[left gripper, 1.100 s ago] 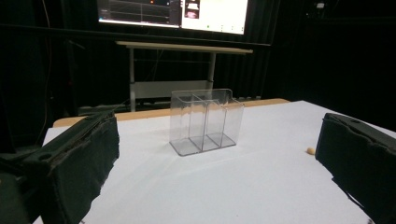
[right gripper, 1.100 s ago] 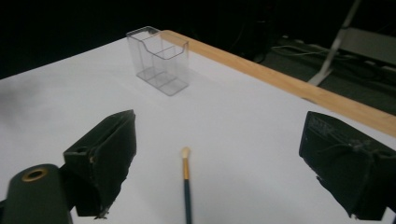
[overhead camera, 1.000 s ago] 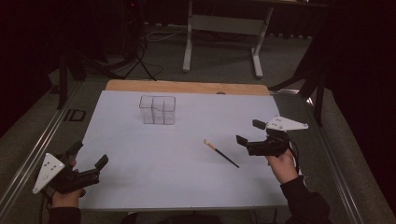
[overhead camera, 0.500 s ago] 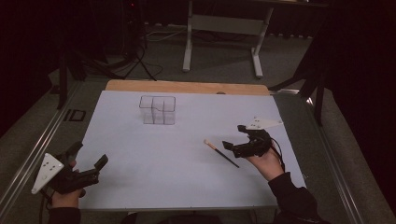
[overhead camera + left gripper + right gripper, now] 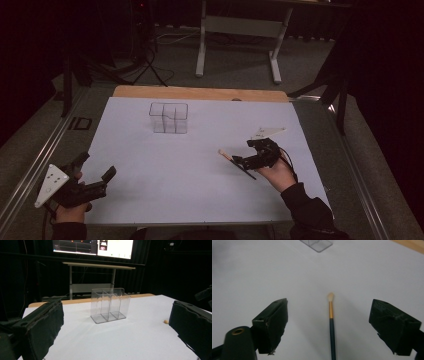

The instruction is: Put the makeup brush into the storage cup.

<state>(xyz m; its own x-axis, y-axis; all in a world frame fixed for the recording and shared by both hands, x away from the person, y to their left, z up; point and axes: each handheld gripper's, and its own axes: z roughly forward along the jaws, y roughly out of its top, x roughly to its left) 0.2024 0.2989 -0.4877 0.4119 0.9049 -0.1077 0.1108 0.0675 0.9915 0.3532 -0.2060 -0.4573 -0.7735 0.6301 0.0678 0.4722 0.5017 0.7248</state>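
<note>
A thin paintbrush (image 5: 226, 155) with a dark handle, gold ferrule and pale tip lies on the white sheet (image 5: 165, 170), right of centre. My right gripper (image 5: 241, 159) hovers over its handle with jaws open. In the right gripper view the paintbrush (image 5: 331, 322) runs straight up between the two spread jaws of the right gripper (image 5: 332, 316), touching neither. A clear three-compartment organiser (image 5: 169, 118) stands empty at the back of the sheet, also seen ahead as the organiser (image 5: 110, 305). My left gripper (image 5: 97, 167) rests open at the near left corner, holding nothing.
The wooden table edge (image 5: 200, 92) shows behind the sheet. A metal desk frame (image 5: 240, 25) and stand legs (image 5: 150, 65) are on the floor beyond. A lit monitor (image 5: 92, 247) hangs at the far wall. The brush tip (image 5: 166, 321) peeks beside my left gripper's right jaw.
My right gripper has moved left and toward the near edge, from beside the brush to over its handle. The left gripper and the organiser have stayed put.
</note>
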